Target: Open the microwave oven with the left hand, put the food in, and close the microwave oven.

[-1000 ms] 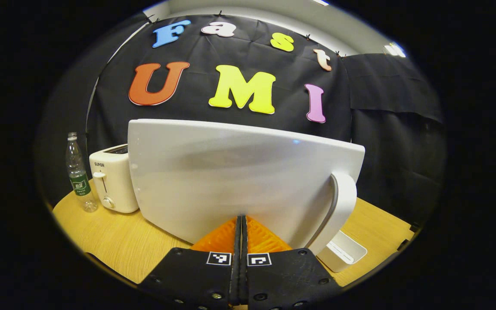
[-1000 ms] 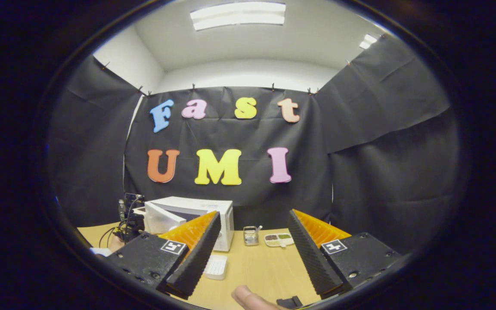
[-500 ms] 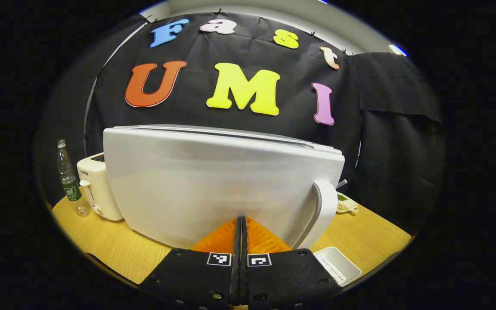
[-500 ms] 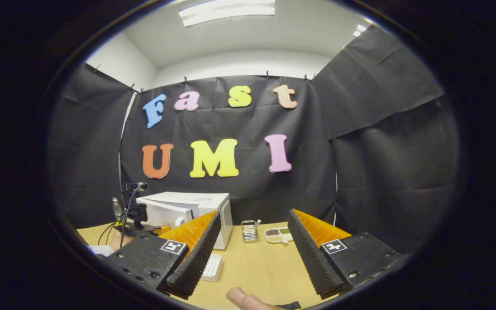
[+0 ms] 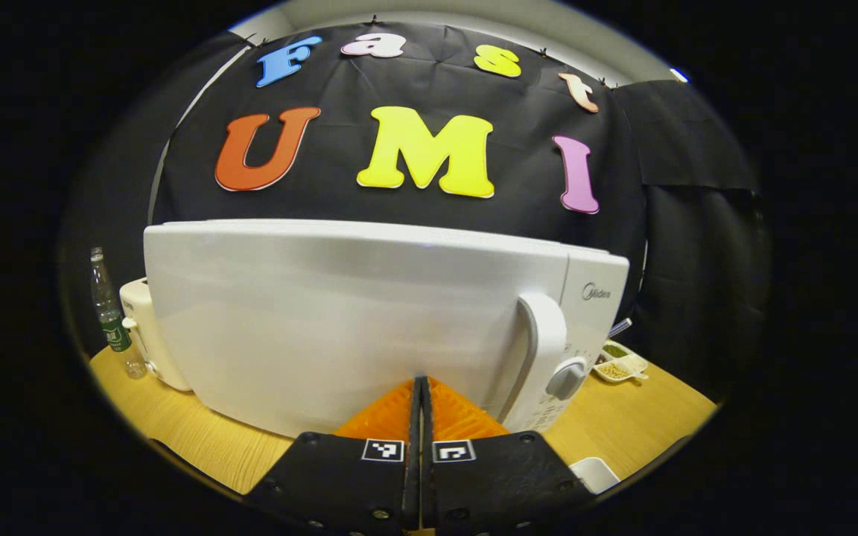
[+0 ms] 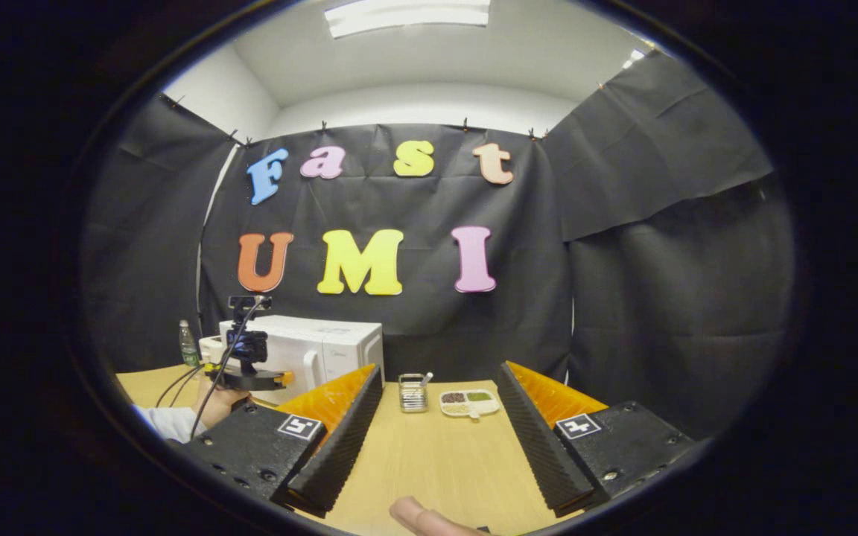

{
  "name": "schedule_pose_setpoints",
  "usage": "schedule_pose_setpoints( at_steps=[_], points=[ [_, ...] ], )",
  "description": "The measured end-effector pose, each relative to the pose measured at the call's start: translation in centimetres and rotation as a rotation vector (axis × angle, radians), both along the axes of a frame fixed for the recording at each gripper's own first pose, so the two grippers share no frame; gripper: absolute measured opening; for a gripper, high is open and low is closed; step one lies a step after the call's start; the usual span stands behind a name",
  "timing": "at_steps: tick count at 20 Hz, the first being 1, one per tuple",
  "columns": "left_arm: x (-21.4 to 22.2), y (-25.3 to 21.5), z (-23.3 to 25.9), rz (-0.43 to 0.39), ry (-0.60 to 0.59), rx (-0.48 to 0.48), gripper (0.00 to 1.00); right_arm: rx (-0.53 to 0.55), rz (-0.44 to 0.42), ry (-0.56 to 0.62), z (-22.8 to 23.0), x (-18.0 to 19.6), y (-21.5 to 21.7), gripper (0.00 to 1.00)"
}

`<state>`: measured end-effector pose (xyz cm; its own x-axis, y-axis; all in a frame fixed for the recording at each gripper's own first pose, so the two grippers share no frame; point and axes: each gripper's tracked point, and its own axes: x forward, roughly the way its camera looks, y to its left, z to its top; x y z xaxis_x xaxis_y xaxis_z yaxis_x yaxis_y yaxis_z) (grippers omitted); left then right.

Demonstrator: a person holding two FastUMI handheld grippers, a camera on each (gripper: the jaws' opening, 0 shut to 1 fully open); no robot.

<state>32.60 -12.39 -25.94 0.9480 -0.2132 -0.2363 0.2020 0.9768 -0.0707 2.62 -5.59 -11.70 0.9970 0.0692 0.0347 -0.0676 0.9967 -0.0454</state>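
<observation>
Pressing its fingertips together with nothing between them, the left gripper (image 5: 421, 387) touches the closed door of the white box-shaped microwave oven (image 5: 339, 320) straight ahead. The right gripper (image 6: 440, 417) stands wide apart above the light wooden table (image 6: 436, 454), the microwave far ahead to its left.

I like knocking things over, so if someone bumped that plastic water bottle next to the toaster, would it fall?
Probably, yes. The water bottle is tall and thin on a small base, so a sideways bump would likely tip it. It looks like thin clear plastic, so it is likely light. Its round body might then roll across the smooth table. The toaster beside it looks far steadier.
</observation>
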Motion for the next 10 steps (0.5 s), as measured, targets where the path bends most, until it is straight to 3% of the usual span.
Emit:
schedule_pose_setpoints(
  at_steps=[5, 7, 10],
  points=[
    [-0.3, 0.0, -0.7, -0.016, 0.064, -0.031, 0.02, -0.034, -0.023, -0.006, 0.9, -2.0, -0.1, 0.99],
    [-1.8, 0.6, -1.7, -0.024, 0.131, 0.012, 0.01, -0.033, -0.029, -0.006, 1.1, -2.7, 0.3, 0.99],
    [-4.6, 1.7, 1.1, -0.031, 0.075, 0.088, 0.02, -0.025, -0.030, 0.014, 1.2, -3.6, 1.2, 0.99]
  ],
)
